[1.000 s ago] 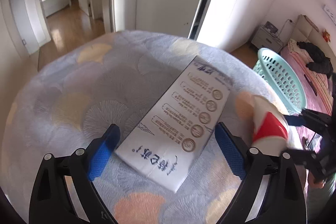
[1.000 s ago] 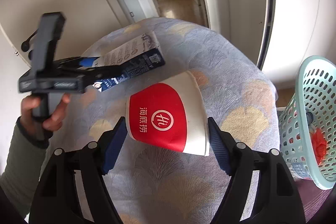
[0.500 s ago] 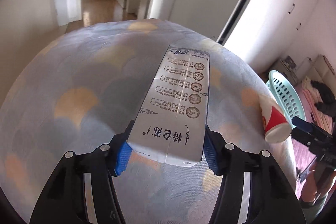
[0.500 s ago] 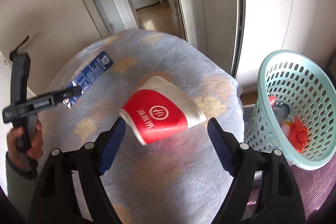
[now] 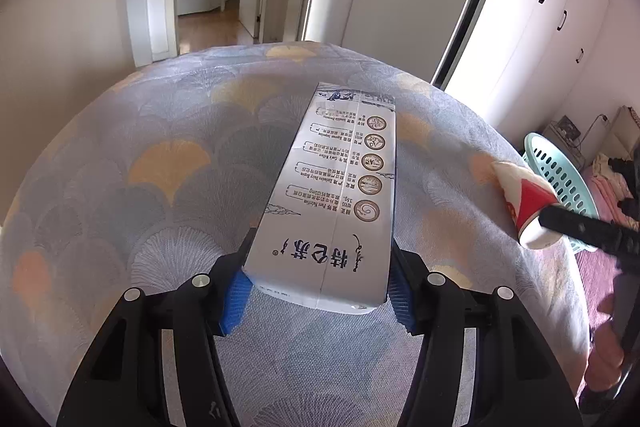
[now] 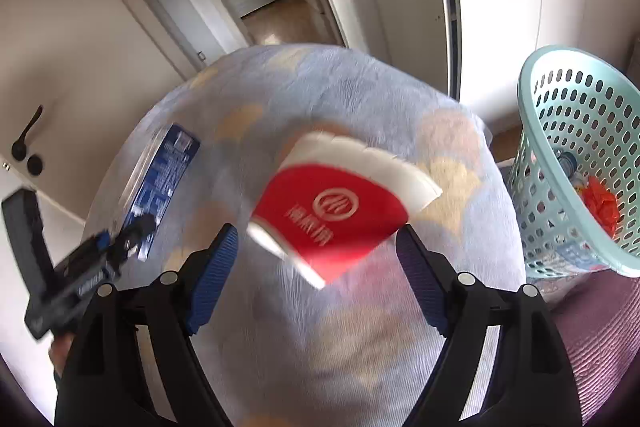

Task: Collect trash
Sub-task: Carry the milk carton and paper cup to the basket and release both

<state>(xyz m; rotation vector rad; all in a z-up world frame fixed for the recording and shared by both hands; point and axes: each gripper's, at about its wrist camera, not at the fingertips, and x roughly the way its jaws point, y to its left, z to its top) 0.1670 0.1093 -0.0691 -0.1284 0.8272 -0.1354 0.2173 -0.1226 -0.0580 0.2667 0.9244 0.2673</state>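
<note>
Your left gripper (image 5: 316, 291) has just clamped the milk carton (image 5: 340, 203), which a second ago lay loose between wide jaws on the patterned bedspread (image 5: 160, 167). Your right gripper (image 6: 316, 275) is opening around the red paper cup (image 6: 340, 211), not pinching it. The basket (image 6: 580, 155) waits at three o'clock; carry the carton there.

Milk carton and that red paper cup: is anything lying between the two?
Nothing but the bare patterned cloth lies between the milk carton and the red paper cup. The left wrist view shows that stretch plainly.
</note>
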